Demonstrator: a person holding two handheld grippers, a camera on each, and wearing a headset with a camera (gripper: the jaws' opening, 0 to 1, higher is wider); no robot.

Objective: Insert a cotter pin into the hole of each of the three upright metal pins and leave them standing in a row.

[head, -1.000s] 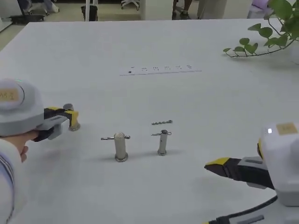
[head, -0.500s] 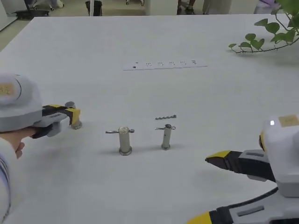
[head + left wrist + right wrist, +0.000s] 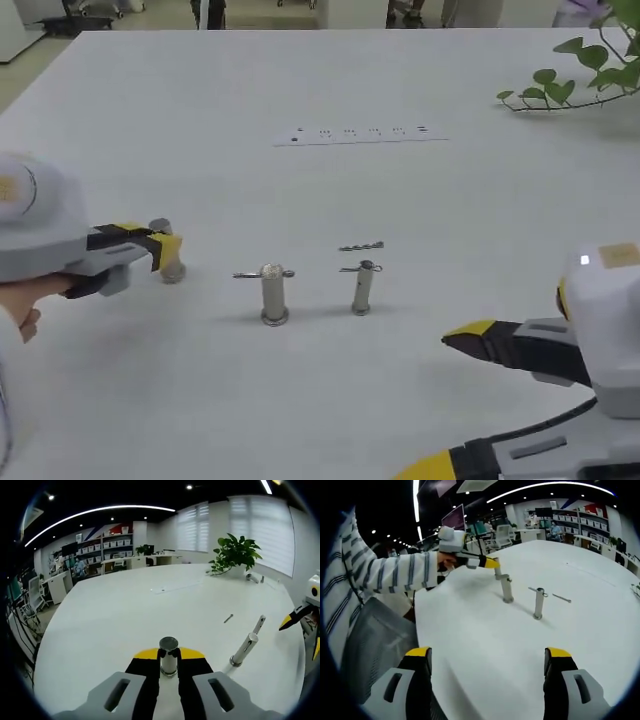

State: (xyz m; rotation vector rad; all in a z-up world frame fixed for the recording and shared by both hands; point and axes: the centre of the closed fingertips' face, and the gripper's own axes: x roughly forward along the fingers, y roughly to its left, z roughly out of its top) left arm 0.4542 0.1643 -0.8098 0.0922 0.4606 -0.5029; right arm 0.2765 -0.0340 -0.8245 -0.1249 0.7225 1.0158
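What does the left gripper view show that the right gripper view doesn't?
Left gripper view: a close look at the left claw shut on the held pin, a leafy potted plant, and the yellow-tipped right claw coming in from the side. Right gripper view: a person's striped sleeve and the right claw's own jaws standing wide apart. Both: the white table, the thick standing pin, the thin pin and the loose cotter pin.

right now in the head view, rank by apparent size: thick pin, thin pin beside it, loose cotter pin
1. thick pin, widest.
2. thin pin, similar height, slimmer.
3. loose cotter pin, a short wire.
All sit about equally near the camera, so the order holds.
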